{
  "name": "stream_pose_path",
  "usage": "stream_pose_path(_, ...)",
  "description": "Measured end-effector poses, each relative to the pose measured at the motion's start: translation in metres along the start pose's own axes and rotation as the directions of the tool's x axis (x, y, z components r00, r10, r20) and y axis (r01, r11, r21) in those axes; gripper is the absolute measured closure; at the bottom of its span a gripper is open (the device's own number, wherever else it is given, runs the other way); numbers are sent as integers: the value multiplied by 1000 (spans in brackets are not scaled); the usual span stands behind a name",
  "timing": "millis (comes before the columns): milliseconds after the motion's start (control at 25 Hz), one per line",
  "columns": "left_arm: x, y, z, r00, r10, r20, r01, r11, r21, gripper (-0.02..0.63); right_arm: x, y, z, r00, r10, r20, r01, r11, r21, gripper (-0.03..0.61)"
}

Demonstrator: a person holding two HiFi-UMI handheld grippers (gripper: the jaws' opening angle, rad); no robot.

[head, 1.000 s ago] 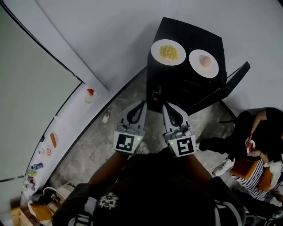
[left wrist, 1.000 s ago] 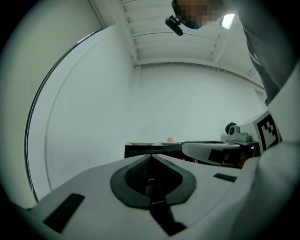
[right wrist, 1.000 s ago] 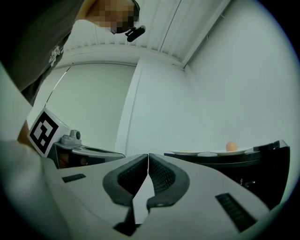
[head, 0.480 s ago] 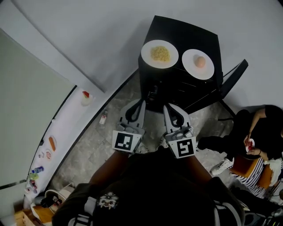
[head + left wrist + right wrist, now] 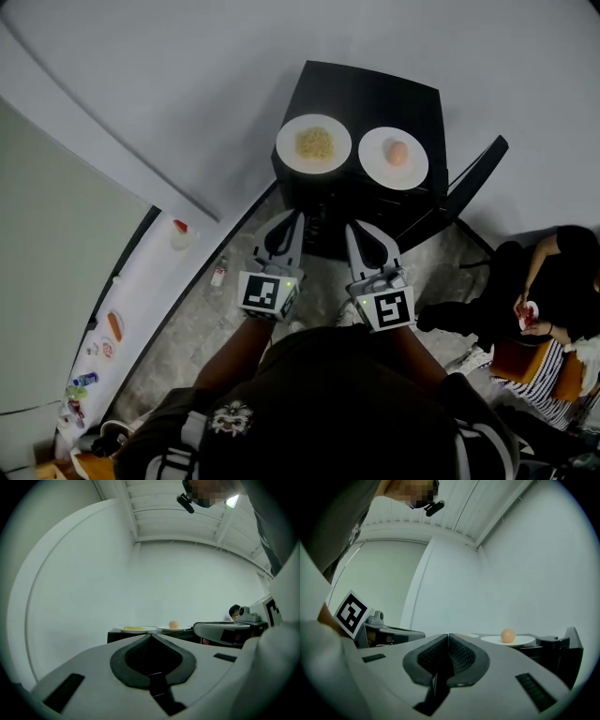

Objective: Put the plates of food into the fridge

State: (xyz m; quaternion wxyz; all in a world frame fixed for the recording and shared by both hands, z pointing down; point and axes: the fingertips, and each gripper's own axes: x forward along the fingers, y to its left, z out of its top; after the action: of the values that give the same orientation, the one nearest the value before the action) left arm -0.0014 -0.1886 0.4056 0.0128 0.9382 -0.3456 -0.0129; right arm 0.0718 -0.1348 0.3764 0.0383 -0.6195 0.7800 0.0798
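Both grippers are held low in front of the person's dark-clothed chest, side by side, tips pointing far. The left gripper has its jaws closed tight with nothing between them. The right gripper is the same, its ribbed black pads pressed flat together and empty. The bodies are smooth grey plastic, and each carries a cube with a black-and-white square marker.

Against a second ago, the grippers sit at much the same spot in the head view. The fridge and both plates have slid down and left, closer to the jaw tips. The jaws have stayed closed.

A mottled grey stone floor lies beneath. A white desk curves along the left wall and carries small items too tiny to identify.

Just beyond the tips stands the small black fridge, boxy and matte. A black panel angles out from its right side.

On its top, near the front edge, two round white plates sit side by side without touching. The left plate holds a flat heap of yellow noodles. The right plate holds one smooth tan egg.

A person sits at the far right. Plain white walls stand behind.
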Motion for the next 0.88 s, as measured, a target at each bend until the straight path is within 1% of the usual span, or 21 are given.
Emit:
stream_pose_path(120,11,-2,1,1000,-18,-10,18,999,-43,592,-3,-14,-17,999,-25,-46,28,997,66,554)
stream_pose_path(240,18,-2,5,1000,-20,17,22,996,-89,592,-3,-31,-24,997,-56,-54,64,984,167,554)
stream_pose_path(320,23,-5,8,998,-50,43,56,987,-150,591,-5,-43,-26,995,-86,-59,97,970,224,554)
stream_pose_path(400,24,-7,11,994,-82,75,98,965,-243,591,-6,-50,-29,992,-108,-67,123,953,276,552)
stream_pose_path(480,25,-8,11,991,-98,96,125,928,-351,585,-6,-56,-30,991,-112,-75,131,935,328,541)
stream_pose_path(520,27,-8,10,989,-103,104,136,907,-399,551,-5,-60,-29,990,-114,-79,135,924,357,492)
stream_pose_path(560,29,-8,10,988,-107,110,144,889,-435,503,-4,-65,-28,990,-120,-80,141,912,385,435)
stream_pose_path(600,31,-7,11,988,-107,115,149,875,-461,488,-4,-69,-27,989,-128,-79,149,900,409,422)
stream_pose_path(640,33,-5,12,987,-105,119,150,867,-476,478,-3,-72,-25,988,-136,-76,156,890,429,422)
stream_pose_path(720,34,-2,15,987,-100,126,149,861,-487,469,-3,-76,-23,986,-148,-72,164,877,452,419)
stream_pose_path(800,34,-2,18,987,-97,125,145,867,-476,469,-2,-78,-20,986,-151,-71,167,875,455,419)
stream_pose_path(880,34,-4,20,988,-98,120,142,883,-448,469,-1,-80,-19,985,-155,-71,170,872,459,419)
